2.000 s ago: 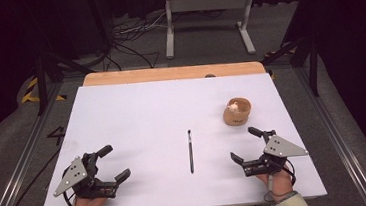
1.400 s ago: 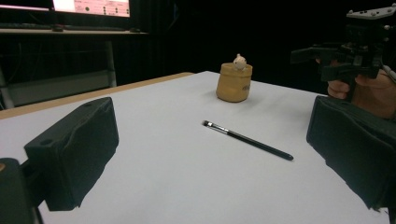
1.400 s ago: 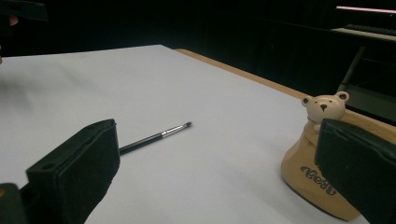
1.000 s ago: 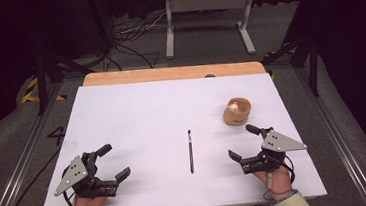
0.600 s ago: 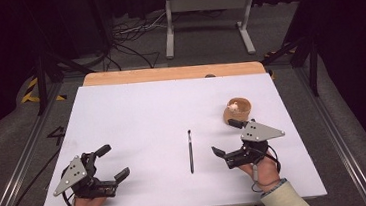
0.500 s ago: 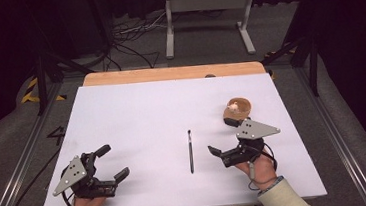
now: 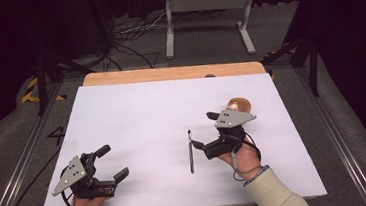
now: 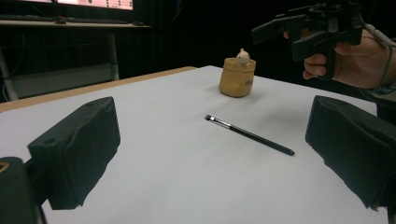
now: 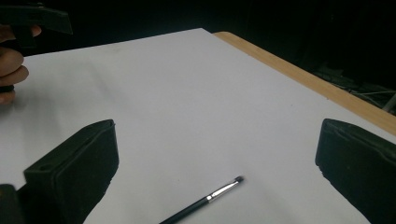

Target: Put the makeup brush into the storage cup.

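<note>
The right gripper (image 7: 204,130), jaws spread wide and empty, hovers at 3 o'clock of the brush (image 7: 190,151). The left gripper (image 7: 111,162) rests open at 9 o'clock.

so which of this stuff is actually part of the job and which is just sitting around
In the job:
- thin black brush, lying flat on the white table
- right hand-held gripper, open, raised close beside the brush

Just lying about:
- small tan pot, standing apart from the brush
- left hand-held gripper, open, idle near the table's front left
- metal stand on the floor beyond the table
</note>
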A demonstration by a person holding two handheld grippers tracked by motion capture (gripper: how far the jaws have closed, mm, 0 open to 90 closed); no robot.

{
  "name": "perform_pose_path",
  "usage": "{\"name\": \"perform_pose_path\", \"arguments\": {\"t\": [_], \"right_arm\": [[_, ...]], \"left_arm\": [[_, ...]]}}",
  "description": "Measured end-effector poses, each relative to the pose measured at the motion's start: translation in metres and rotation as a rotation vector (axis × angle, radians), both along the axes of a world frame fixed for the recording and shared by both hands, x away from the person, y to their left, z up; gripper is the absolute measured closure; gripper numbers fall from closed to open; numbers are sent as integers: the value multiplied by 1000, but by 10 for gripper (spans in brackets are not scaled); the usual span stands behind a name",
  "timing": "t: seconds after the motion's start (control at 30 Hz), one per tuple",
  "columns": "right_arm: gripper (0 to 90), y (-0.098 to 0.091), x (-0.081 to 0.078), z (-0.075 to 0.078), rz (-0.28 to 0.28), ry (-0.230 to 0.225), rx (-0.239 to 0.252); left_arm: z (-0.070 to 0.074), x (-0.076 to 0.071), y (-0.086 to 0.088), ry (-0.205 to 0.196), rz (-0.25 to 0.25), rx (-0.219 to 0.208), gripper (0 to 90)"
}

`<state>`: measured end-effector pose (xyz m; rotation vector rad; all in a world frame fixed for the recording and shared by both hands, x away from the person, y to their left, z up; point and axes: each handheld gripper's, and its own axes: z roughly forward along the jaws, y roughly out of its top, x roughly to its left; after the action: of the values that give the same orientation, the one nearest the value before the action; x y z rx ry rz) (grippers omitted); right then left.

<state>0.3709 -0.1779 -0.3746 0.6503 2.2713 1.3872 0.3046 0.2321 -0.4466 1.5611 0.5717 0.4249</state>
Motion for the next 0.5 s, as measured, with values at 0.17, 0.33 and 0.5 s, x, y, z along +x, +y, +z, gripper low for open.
{"name": "perform_pose_path", "arguments": {"t": [0.17,0.33,0.5], "right_arm": [[0,7,5,0,-6,4,-30],[0,10,11,0,-6,17,-43],[0,15,16,1,-9,32,-75]], "left_arm": [[0,0,1,-3,1,2,37],[0,0,0,1,2,-2,37],[-1,0,1,-3,4,-1,36]]}}
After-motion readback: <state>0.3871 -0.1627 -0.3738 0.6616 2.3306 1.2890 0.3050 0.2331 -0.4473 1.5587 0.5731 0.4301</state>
